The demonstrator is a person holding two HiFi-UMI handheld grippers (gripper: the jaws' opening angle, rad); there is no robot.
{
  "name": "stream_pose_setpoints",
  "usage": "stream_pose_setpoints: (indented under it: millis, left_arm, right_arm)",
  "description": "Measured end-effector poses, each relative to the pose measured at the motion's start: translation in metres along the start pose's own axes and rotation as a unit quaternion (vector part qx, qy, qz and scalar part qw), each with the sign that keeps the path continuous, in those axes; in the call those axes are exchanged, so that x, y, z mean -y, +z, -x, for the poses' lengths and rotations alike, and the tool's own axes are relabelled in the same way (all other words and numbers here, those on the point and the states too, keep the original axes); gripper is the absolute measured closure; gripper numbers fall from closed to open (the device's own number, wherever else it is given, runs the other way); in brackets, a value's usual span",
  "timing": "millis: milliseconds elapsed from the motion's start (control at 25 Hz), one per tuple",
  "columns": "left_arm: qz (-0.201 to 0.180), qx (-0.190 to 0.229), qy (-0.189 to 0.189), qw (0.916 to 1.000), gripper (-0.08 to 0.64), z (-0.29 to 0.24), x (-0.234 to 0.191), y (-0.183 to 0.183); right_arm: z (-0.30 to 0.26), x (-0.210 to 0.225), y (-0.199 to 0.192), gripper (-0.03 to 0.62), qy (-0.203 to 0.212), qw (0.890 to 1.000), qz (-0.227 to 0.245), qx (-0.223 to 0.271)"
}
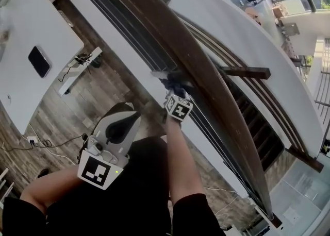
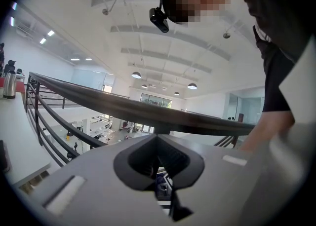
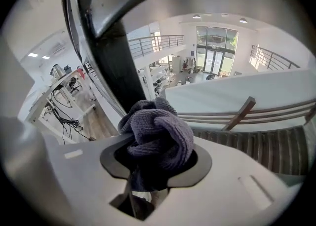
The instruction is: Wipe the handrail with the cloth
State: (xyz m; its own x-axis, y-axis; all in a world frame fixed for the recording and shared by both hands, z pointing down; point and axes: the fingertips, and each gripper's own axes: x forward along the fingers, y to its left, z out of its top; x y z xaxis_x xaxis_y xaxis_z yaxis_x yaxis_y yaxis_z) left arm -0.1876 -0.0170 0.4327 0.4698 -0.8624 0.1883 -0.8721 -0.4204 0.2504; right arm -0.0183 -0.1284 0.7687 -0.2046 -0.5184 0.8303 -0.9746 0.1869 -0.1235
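The dark wooden handrail [image 1: 203, 78] runs from the upper left down to the lower right. My right gripper [image 1: 175, 86] is at the rail's near edge, shut on a bunched grey-purple cloth [image 1: 177, 80] that rests against the wood. In the right gripper view the cloth [image 3: 159, 133] bulges out between the jaws of the right gripper [image 3: 155, 148], and the rail [image 3: 111, 57] curves close overhead. My left gripper [image 1: 135, 118] hangs back near the person's body, off the rail, shut with nothing in it. In its own view the left gripper [image 2: 157, 138] sits just below the handrail [image 2: 143, 109].
Dark metal railing bars [image 1: 124, 18] run under the rail. A white desk [image 1: 26, 29] with a black device [image 1: 39, 61] and floor cables [image 1: 38, 141] lie on the left. A staircase [image 1: 258, 121] and a white curved wall [image 1: 242, 34] are beyond the rail.
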Motion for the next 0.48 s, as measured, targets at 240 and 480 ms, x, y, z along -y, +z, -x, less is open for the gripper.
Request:
stream_pose_setpoints:
  millis: [240, 480]
  left_arm:
    - [-0.004, -0.017, -0.026, 0.9995, 0.560, -0.002, 0.012, -0.009]
    - [0.001, -0.023, -0.001, 0.9997, 0.560, 0.006, 0.003, -0.010]
  right_arm:
    - [-0.004, 0.017, -0.013, 0.440, -0.011, 0.999, -0.040, -0.028]
    - [0.000, 0.029, -0.023, 0.442, -0.017, 0.998, -0.060, -0.029]
